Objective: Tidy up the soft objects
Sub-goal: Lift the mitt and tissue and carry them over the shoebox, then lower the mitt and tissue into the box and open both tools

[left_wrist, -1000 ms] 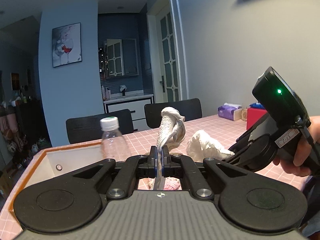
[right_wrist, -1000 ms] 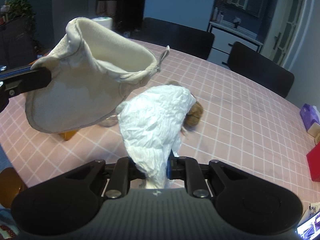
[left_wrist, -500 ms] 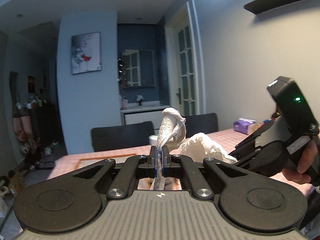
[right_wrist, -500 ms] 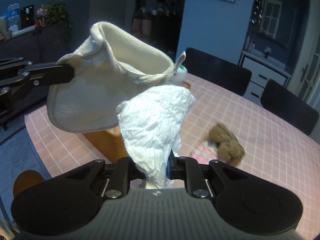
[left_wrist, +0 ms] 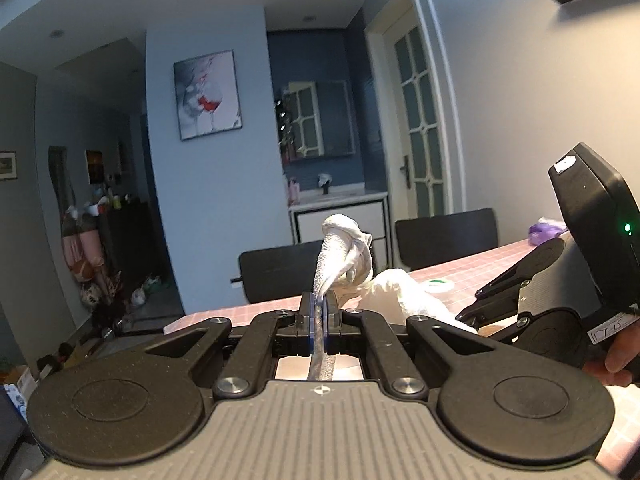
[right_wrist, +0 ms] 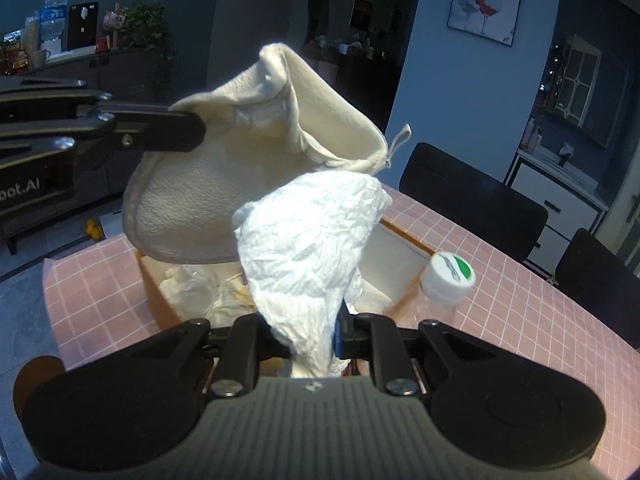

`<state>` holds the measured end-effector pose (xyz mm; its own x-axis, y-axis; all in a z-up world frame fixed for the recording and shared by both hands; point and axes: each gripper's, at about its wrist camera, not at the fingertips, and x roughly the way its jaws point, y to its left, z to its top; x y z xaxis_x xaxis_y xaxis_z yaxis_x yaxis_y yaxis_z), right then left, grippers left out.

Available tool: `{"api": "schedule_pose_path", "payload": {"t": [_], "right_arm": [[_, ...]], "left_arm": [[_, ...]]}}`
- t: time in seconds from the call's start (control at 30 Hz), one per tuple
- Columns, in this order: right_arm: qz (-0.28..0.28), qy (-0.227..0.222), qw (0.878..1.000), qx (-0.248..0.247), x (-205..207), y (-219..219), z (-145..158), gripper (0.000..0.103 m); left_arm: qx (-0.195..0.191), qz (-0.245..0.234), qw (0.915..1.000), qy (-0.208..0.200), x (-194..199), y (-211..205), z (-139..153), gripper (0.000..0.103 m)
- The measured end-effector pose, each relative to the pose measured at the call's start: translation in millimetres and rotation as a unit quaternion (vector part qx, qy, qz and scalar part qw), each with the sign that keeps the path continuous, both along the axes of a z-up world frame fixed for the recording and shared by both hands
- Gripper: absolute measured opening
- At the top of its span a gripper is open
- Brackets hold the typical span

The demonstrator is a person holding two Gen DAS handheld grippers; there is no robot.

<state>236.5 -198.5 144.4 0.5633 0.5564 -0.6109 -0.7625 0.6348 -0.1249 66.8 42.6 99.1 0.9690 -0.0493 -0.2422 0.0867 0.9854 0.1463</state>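
Your left gripper is matte black with blue pads and silver screws. At three o'clock, your right gripper carries a green light and a white label.

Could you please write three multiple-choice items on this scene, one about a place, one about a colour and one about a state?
1. Where does the plastic bottle stand?
A. On the table just outside the box
B. Inside the box
C. On a chair

2. What colour is the tablecloth?
A. Blue with stripes
B. Pink with a white grid
C. Plain green

3. What is the right tool doing?
A. Standing open with nothing in it
B. Clamped on the bottle
C. Shut on a crumpled white wad

Answers:
1 A: its white cap with the green mark sits beside the orange-rimmed box, on the cloth.
2 B: pink squares with white lines show on every bare part.
3 C: the crumpled white wad rises from between its fingers, while the left tool pinches the cream cloth pouch.
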Motion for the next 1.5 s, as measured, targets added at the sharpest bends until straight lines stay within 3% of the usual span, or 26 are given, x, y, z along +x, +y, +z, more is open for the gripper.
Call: {"api": "schedule_pose_path", "payload": {"t": [0.37, 0.73, 0.9, 1.0, 1.33, 1.43, 1.5], "right_arm": [[-0.022, 0.040, 0.997, -0.059, 81, 65, -19, 0.016], [-0.053, 0.052, 0.990, -0.123, 103, 106, -57, 0.018], [-0.085, 0.060, 0.984, -0.143, 118, 118, -72, 0.019], [-0.097, 0.068, 0.982, -0.146, 124, 122, -78, 0.020], [-0.103, 0.074, 0.982, -0.139, 124, 118, -77, 0.038], [-0.102, 0.071, 0.983, -0.136, 123, 117, -76, 0.043], [-0.102, 0.068, 0.983, -0.135, 123, 116, -75, 0.049]], "left_arm": [[0.003, 0.006, 0.9987, 0.051, 63, 23, -15, 0.003], [-0.037, 0.017, 0.9890, 0.142, 105, 56, -49, 0.003], [-0.063, 0.016, 0.9836, 0.168, 109, 70, -62, 0.003], [-0.051, 0.018, 0.9848, 0.165, 107, 68, -64, 0.003], [-0.058, 0.019, 0.9811, 0.184, 111, 67, -61, 0.008], [-0.060, 0.022, 0.9814, 0.181, 110, 68, -59, 0.015], [-0.064, 0.027, 0.9815, 0.178, 110, 71, -57, 0.026]]}}
